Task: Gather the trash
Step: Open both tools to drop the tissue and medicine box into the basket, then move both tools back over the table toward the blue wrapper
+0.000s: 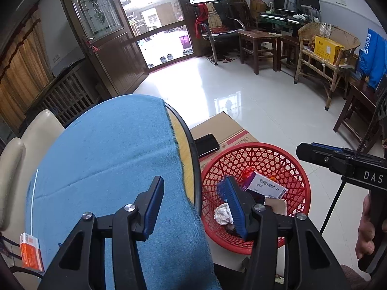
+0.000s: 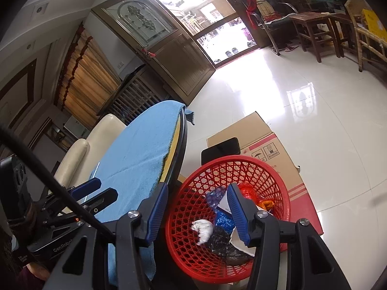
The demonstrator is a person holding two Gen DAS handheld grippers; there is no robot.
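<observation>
Inside red basket (image 1: 300, 169): white-purple box (image 1: 264, 184), crumpled tissue (image 2: 202, 227), dark bag (image 2: 221, 242); both grippers' fingers apart, empty.

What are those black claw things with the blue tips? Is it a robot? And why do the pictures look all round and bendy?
No robot here. A person holds two grabber tools, one in each hand. Each tool carries a small wide-angle camera, which bends the picture.

One picture looks along the left gripper, the other along the right gripper. Both are open and hold nothing.

Below them is a red basket standing on a cardboard box. It holds trash: a white crumpled tissue, a medicine box and some wrappers. Beside it is a table with a blue cloth, with a small orange box near its edge.
</observation>
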